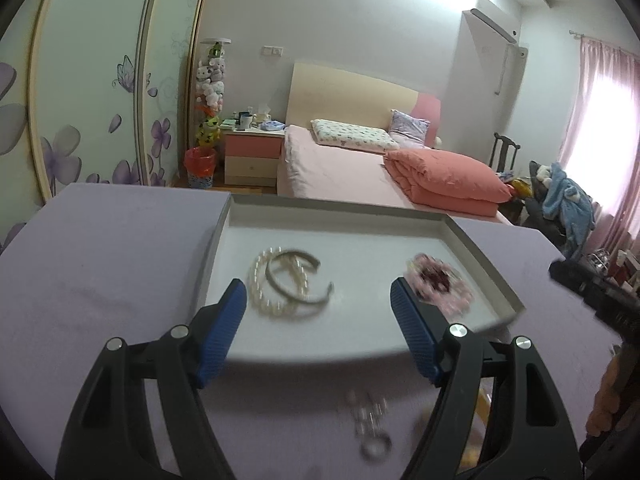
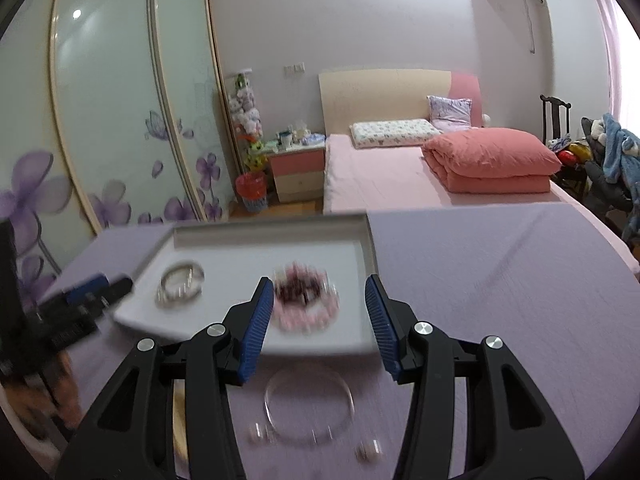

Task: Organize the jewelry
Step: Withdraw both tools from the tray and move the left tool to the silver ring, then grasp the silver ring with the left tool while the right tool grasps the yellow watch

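A shallow white tray [image 1: 236, 220] lies on a purple-covered table. In it are a pearl bracelet [image 1: 260, 292] with a silver bangle [image 1: 304, 300] on it, and a pink bead bracelet [image 1: 440, 284] at the right. My left gripper [image 1: 318, 308] is open and empty, hovering above the tray's near edge. Small blurred silver pieces [image 1: 370, 424] lie on the cloth below it. In the right wrist view the tray [image 2: 360, 256] holds the pearl and silver bracelets [image 2: 180, 282] and the pink bracelet [image 2: 306, 300]. My right gripper [image 2: 320, 304] is open and empty above a clear bangle [image 2: 308, 404] and small earrings [image 2: 368, 450].
The purple table cloth [image 2: 500, 300] spreads wide to the right of the tray. The left gripper shows at the left edge of the right wrist view [image 2: 80, 296]. A pink bed [image 1: 340, 168], a nightstand [image 1: 252, 156] and a wardrobe [image 2: 120, 120] stand beyond the table.
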`<state>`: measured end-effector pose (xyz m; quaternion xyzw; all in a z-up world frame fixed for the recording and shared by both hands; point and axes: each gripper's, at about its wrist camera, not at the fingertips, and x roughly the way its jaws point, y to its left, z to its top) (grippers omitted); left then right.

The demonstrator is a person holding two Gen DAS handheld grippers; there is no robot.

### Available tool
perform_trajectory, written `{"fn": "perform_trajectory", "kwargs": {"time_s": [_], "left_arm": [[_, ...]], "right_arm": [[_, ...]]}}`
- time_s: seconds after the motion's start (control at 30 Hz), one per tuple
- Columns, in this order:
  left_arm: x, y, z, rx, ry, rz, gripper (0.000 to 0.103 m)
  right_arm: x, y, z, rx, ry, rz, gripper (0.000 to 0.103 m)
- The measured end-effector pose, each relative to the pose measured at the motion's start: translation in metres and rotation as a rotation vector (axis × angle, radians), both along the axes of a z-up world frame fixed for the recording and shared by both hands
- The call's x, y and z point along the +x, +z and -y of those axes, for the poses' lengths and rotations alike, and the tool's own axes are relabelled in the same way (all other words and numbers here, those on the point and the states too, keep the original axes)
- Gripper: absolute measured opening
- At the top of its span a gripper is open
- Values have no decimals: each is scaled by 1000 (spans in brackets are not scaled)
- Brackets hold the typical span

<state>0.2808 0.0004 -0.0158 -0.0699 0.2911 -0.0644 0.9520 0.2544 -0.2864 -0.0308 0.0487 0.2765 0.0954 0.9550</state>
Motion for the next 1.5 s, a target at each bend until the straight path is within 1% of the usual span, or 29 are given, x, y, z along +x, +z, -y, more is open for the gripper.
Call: {"fn": "perform_trajectory", "kwargs": {"time_s": [0.13,0.27,0.37,0.43,0.5,0.7,0.73,0.77,0.83,0.9,0.93,0.97,1.0,1.03,1.07,1.23,1.33,1.5], "left_arm": [[-33,-5,0,13,-19,-22,73],[-52,-20,7,44,-39,-91,73],[-55,-34,20,87,-64,-154,72],[-52,-40,26,111,-72,-179,69],[-47,-45,32,114,-79,-217,64],[-36,-60,44,130,-79,-305,58],[-34,-59,45,135,-75,-302,56],[-32,-59,46,134,-77,-302,52],[-29,-60,50,150,-63,-306,48],[-28,-59,53,158,-62,-305,41],[-29,-59,55,165,-62,-304,39],[-28,-58,55,167,-61,-304,36],[-29,-58,55,169,-57,-304,28],[-28,-58,54,167,-56,-304,24],[-28,-58,53,161,-55,-304,22],[-32,-57,43,128,-58,-303,22],[-37,-56,28,104,-46,-304,22],[-45,-54,-13,55,22,-291,22]], "right_arm": [[-29,-15,7,-4,-8,-55,49],[-53,-29,10,2,-12,-101,49],[-66,-33,6,10,-4,-110,49],[-71,-32,6,16,2,-110,49],[-74,-30,4,19,5,-105,49],[-77,-28,9,38,4,-100,49],[-77,-28,9,40,4,-101,49],[-76,-29,10,42,3,-104,49],[-76,-31,11,48,2,-112,49],[-75,-34,11,54,5,-120,49],[-75,-34,11,55,7,-122,49],[-75,-35,10,55,9,-125,49],[-75,-36,10,56,10,-126,49],[-75,-36,9,57,11,-128,49],[-76,-36,8,59,12,-128,49],[-77,-35,3,59,27,-130,49],[-77,-36,-3,56,46,-138,49],[-78,-41,-19,52,102,-165,49]]}}
